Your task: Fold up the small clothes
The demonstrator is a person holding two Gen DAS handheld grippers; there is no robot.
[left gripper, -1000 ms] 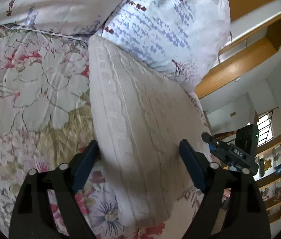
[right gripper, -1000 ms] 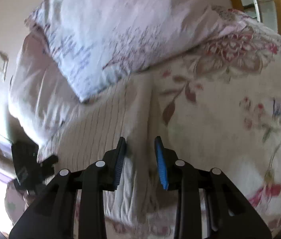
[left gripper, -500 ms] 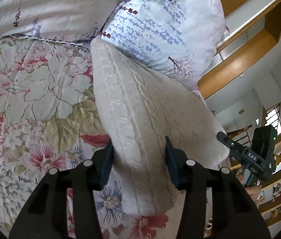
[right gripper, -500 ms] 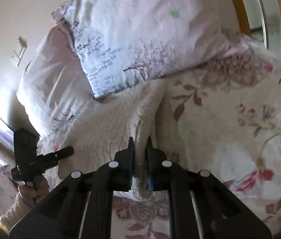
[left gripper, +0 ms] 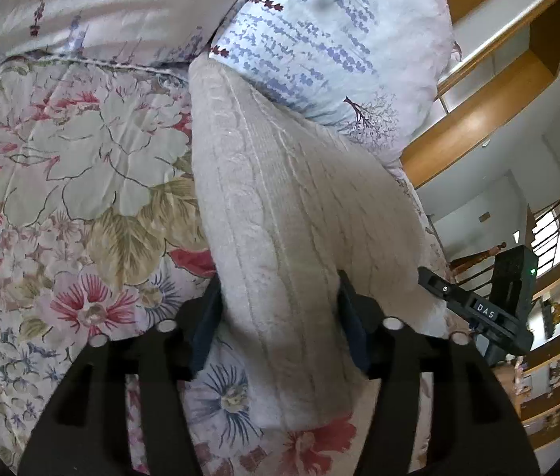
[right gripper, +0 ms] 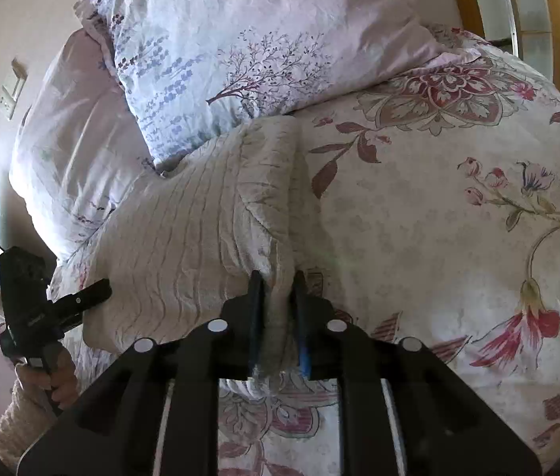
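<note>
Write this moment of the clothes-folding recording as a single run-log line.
stage: folding knit sweater on floral bedspread | left gripper: opening, sweater between jaws | right gripper: opening, sweater edge between jaws | pillow: behind sweater

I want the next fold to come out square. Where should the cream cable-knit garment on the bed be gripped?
Probably at its near hem corners, approached from the near edge. The cream cable-knit garment lies flat on the floral bedspread, its far end against the lavender-print pillow, leaving only the near edge free to lift.
</note>
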